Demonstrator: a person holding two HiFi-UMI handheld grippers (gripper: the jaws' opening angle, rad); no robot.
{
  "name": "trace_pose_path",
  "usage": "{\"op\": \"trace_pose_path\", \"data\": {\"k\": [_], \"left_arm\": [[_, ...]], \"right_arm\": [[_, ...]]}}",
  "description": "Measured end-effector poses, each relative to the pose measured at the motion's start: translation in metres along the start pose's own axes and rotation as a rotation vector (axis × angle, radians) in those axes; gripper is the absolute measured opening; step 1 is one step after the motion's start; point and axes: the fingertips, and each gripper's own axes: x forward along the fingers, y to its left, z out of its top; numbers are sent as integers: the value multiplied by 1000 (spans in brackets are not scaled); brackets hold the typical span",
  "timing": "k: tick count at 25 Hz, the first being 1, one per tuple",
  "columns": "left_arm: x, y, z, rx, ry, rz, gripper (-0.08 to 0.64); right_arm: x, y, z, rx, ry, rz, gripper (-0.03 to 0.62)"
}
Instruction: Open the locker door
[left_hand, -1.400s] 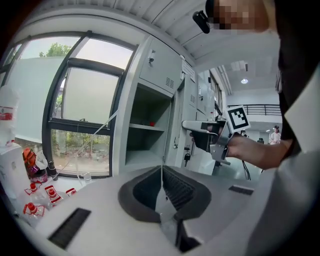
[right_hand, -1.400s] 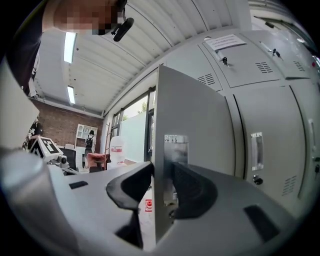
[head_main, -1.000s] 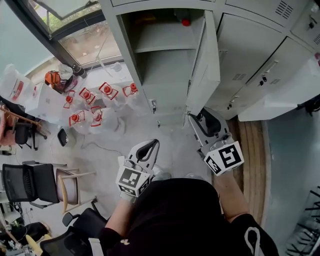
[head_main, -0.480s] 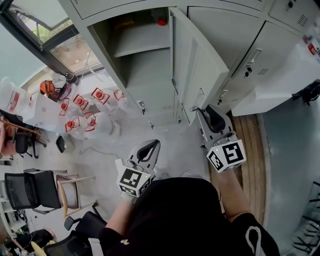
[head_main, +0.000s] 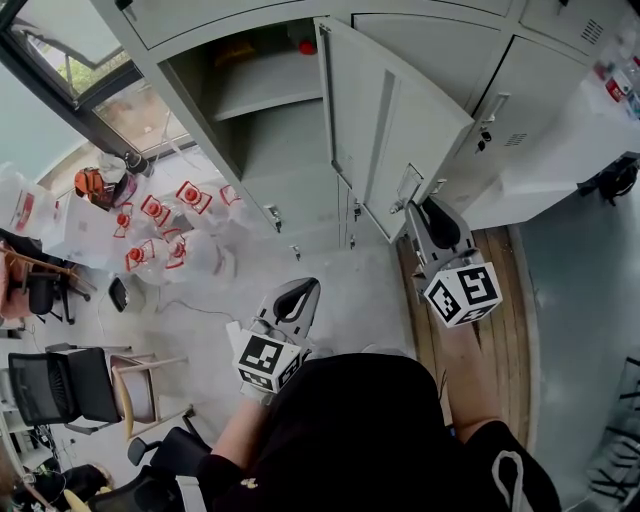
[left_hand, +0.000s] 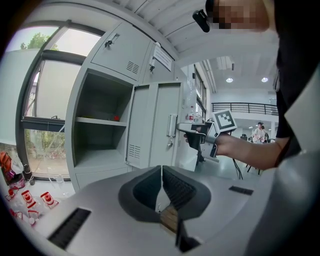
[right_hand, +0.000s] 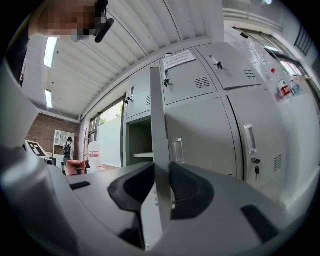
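Note:
The grey locker door (head_main: 400, 130) stands swung wide out from its open compartment (head_main: 260, 110), which holds a shelf and a small red thing (head_main: 307, 46). My right gripper (head_main: 420, 212) is at the door's free edge, near the handle. In the right gripper view the door's thin edge (right_hand: 159, 150) runs up between the jaws; they have just been closing and now pinch it. My left gripper (head_main: 300, 290) hangs lower and left of the door, shut on nothing, its tips (left_hand: 161, 170) meeting. The left gripper view shows the right gripper (left_hand: 200, 135) at the door (left_hand: 155, 125).
More shut lockers (head_main: 520, 80) run to the right of the open one. Several clear water jugs with red caps (head_main: 160, 230) sit on the floor at the left below a window (head_main: 60, 50). Chairs (head_main: 60, 385) stand at the lower left. A wooden strip (head_main: 500, 290) lies along the lockers' foot.
The door has swung further out and to the right, and the right gripper has gone right with its edge. The left gripper holds about the same spot in the view.

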Motion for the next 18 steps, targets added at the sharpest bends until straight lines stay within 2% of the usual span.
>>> {"op": "trace_pose_path", "data": {"k": [12, 18], "left_arm": [[9, -7, 3, 8, 13, -58, 26], [14, -13, 1, 20, 16, -133, 26]], "right_arm": [[-23, 14, 1, 12, -4, -45, 103], [-48, 39, -25, 23, 52, -66, 103]]}}
